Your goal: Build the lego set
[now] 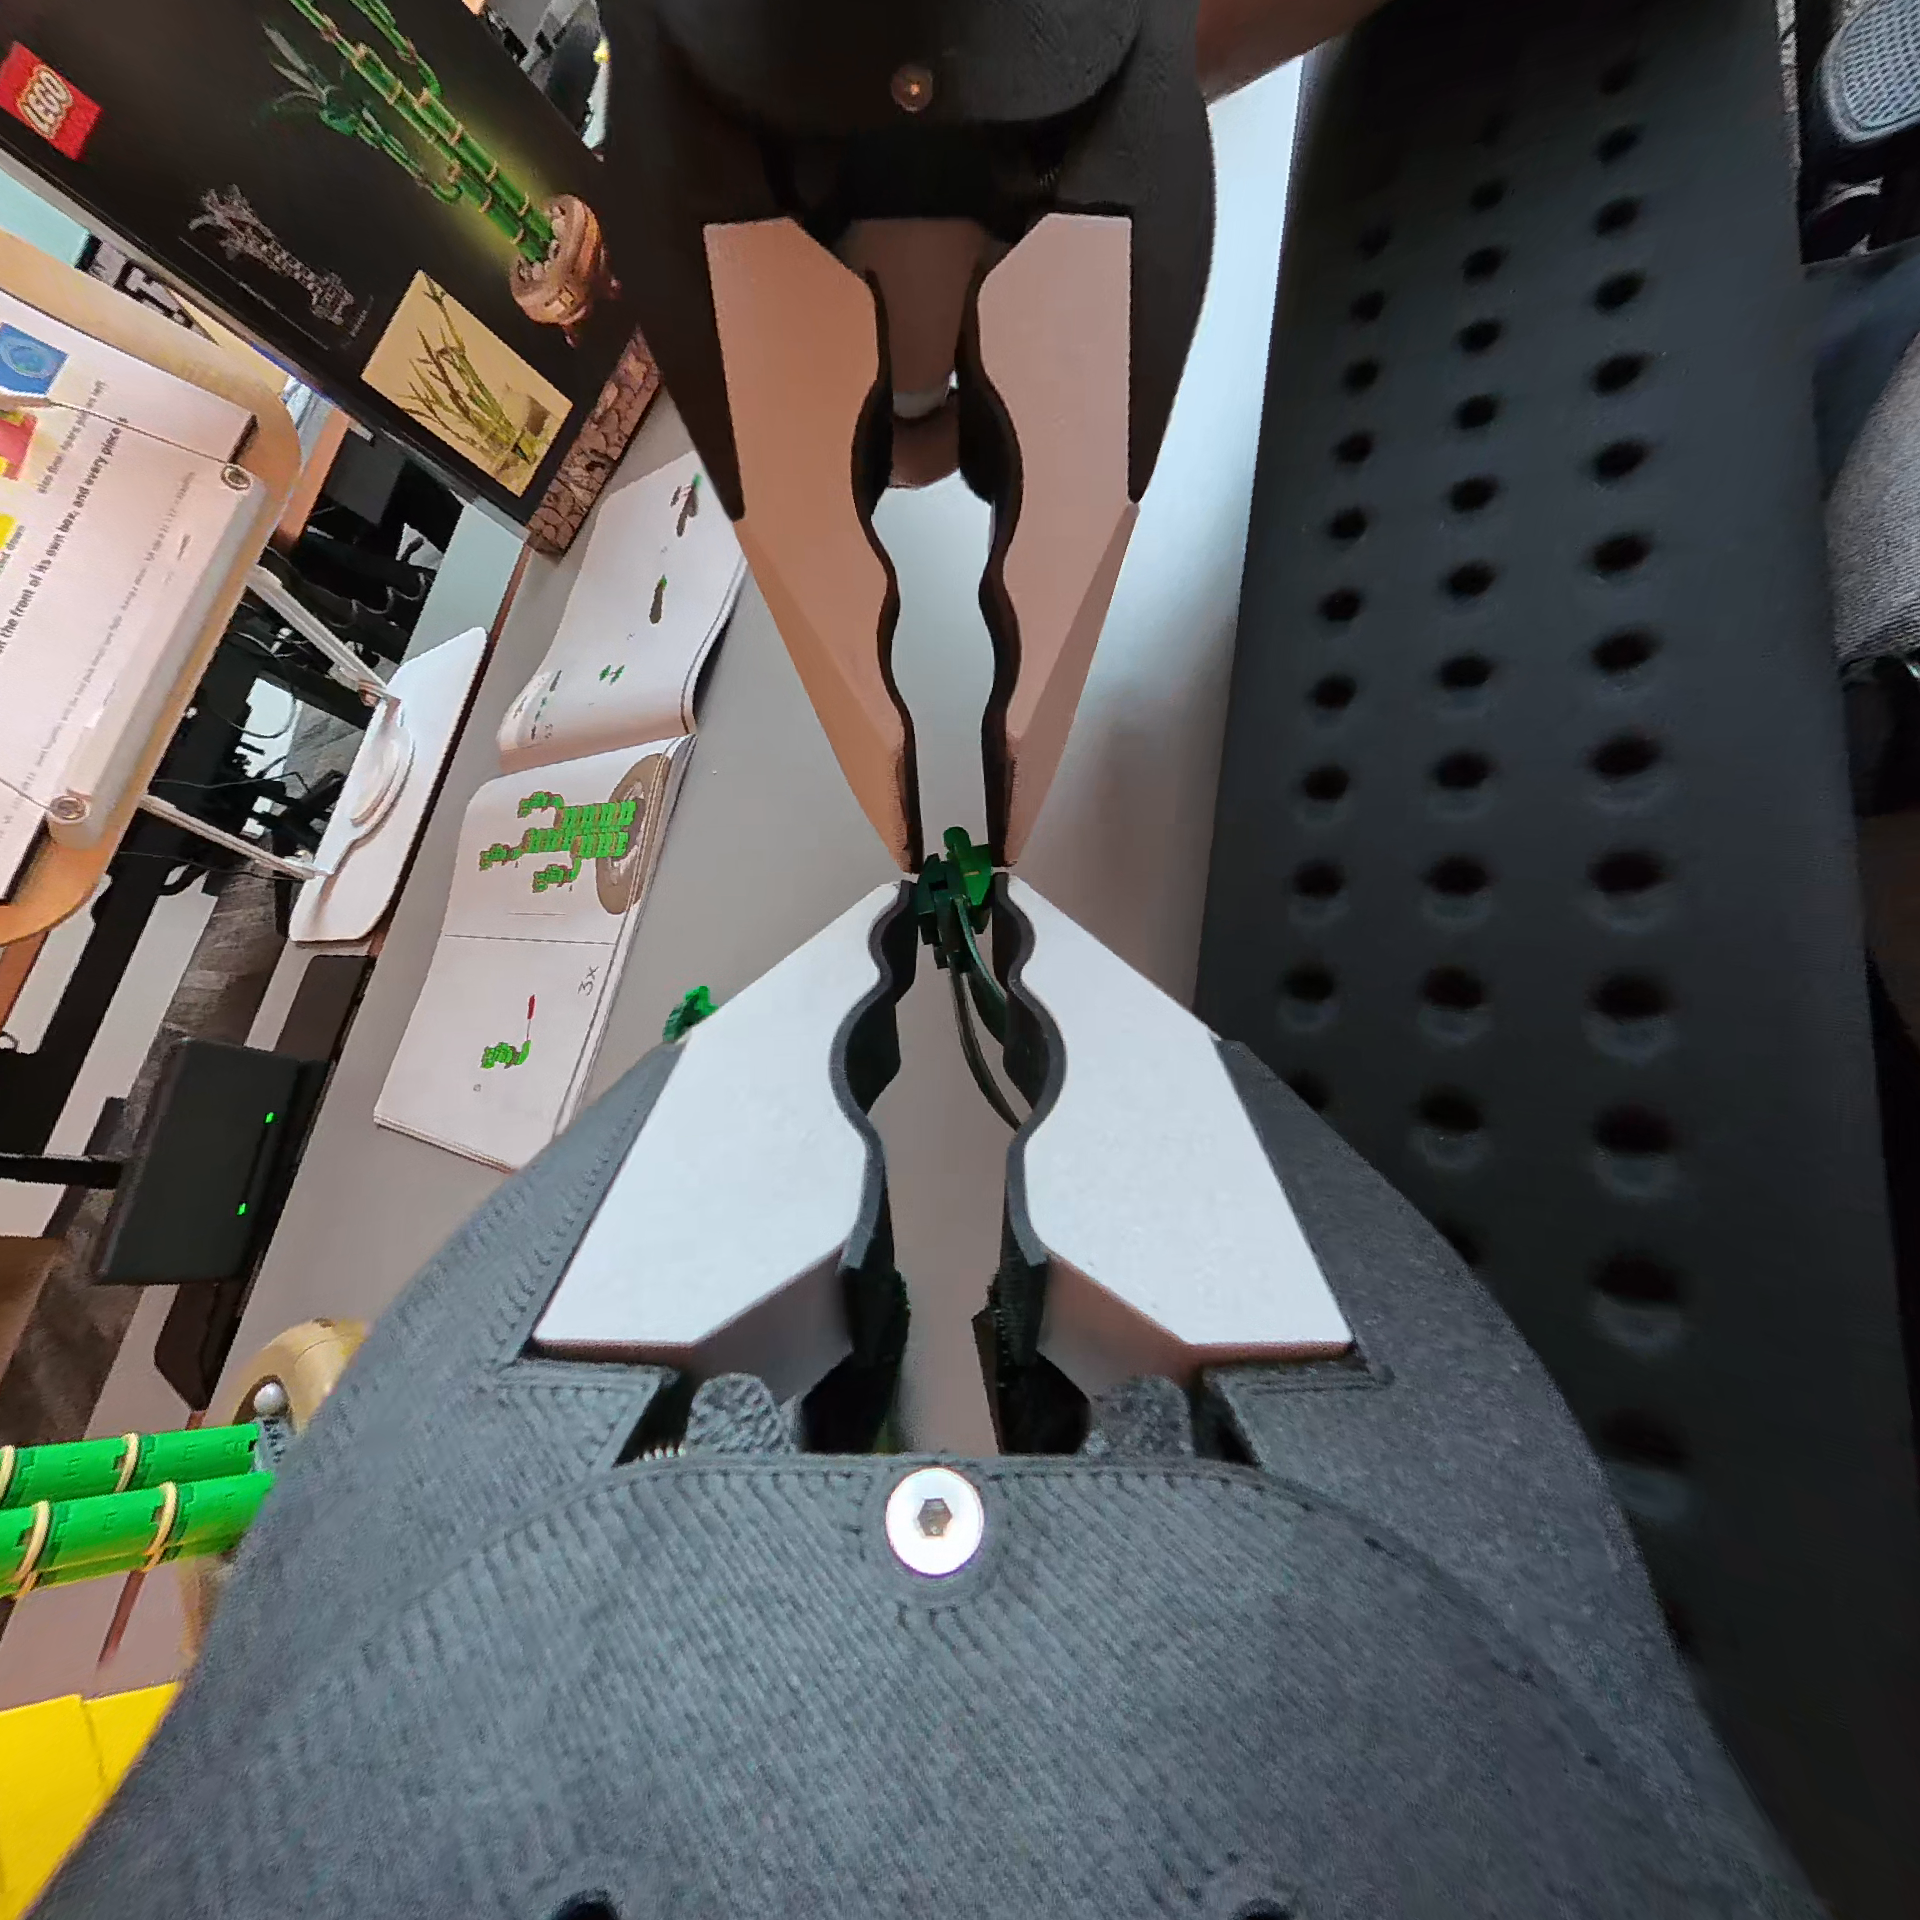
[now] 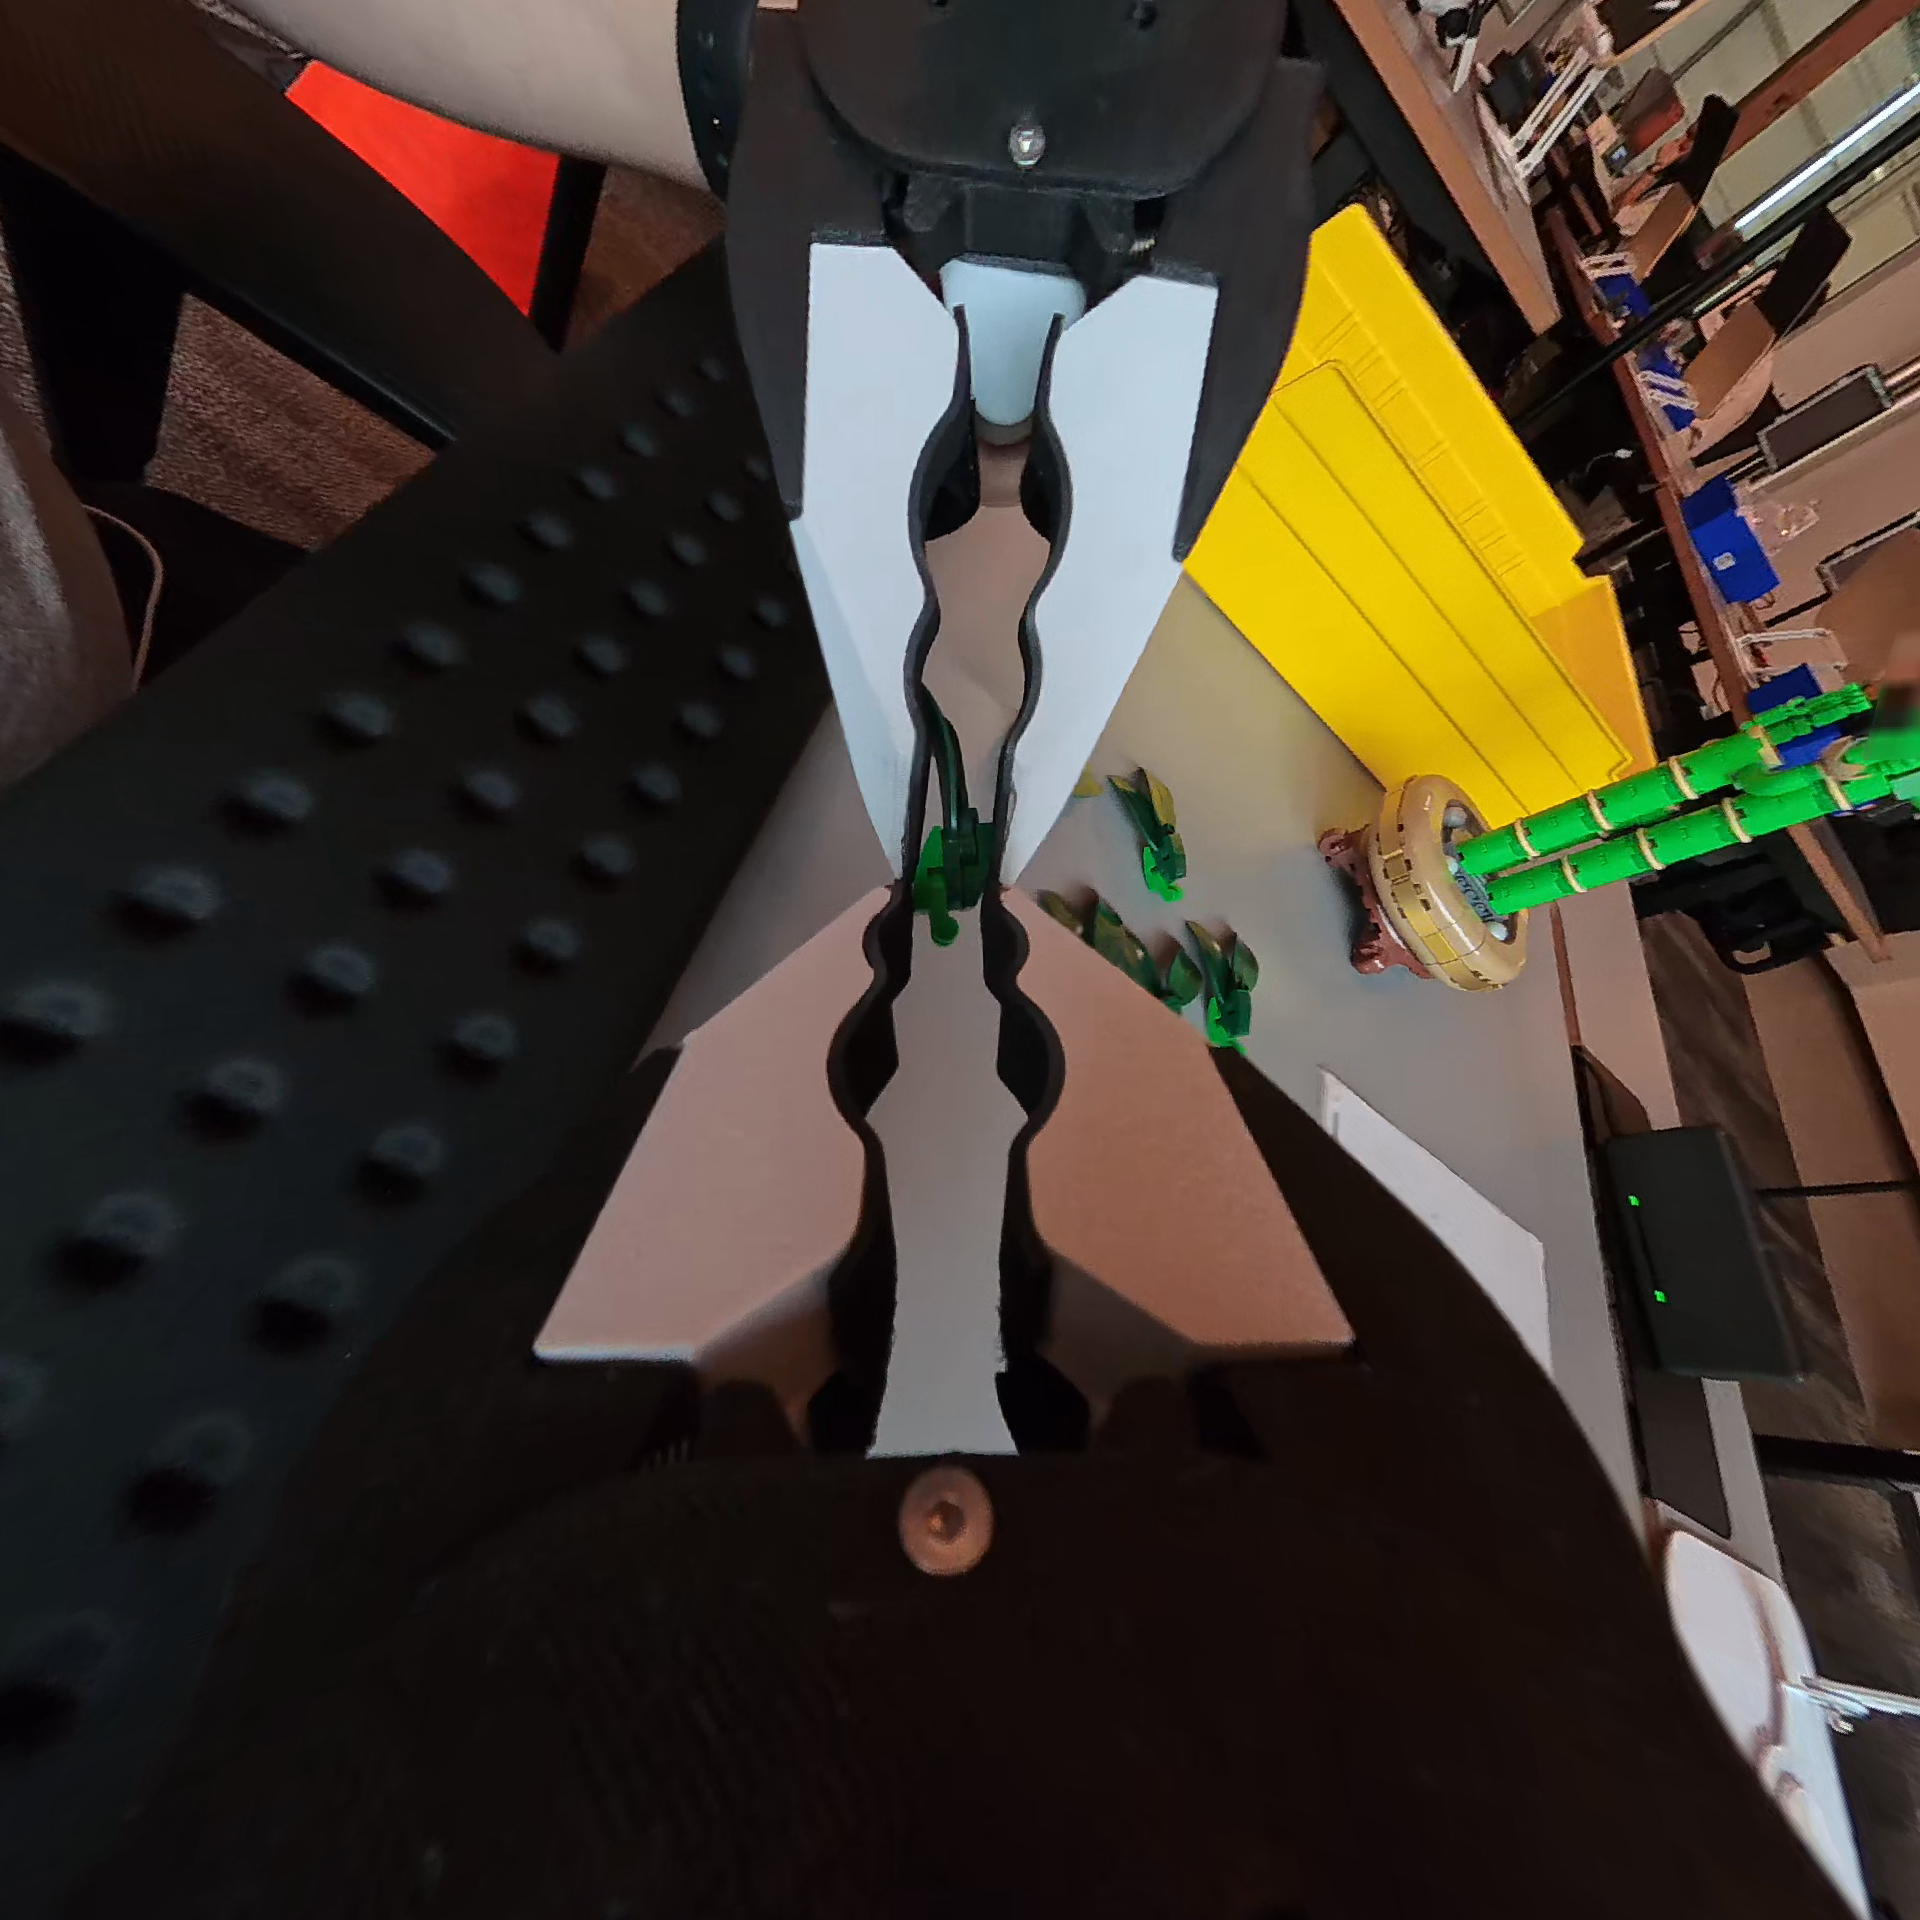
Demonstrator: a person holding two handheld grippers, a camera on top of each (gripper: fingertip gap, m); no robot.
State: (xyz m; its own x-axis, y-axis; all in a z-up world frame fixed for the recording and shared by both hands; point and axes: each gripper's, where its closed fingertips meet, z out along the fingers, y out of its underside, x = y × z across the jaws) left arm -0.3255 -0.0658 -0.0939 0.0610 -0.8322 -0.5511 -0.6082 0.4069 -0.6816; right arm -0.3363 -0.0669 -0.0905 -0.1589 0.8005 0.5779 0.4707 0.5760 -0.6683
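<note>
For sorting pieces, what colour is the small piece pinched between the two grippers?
Dark and bright green leaf piece, clearest in the left wrist view.

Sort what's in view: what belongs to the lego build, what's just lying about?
Job: leaf piece between left gripper and right gripper; loose leaves; bamboo model; instruction booklet.

Lying about: yellow bin, black box.
</note>
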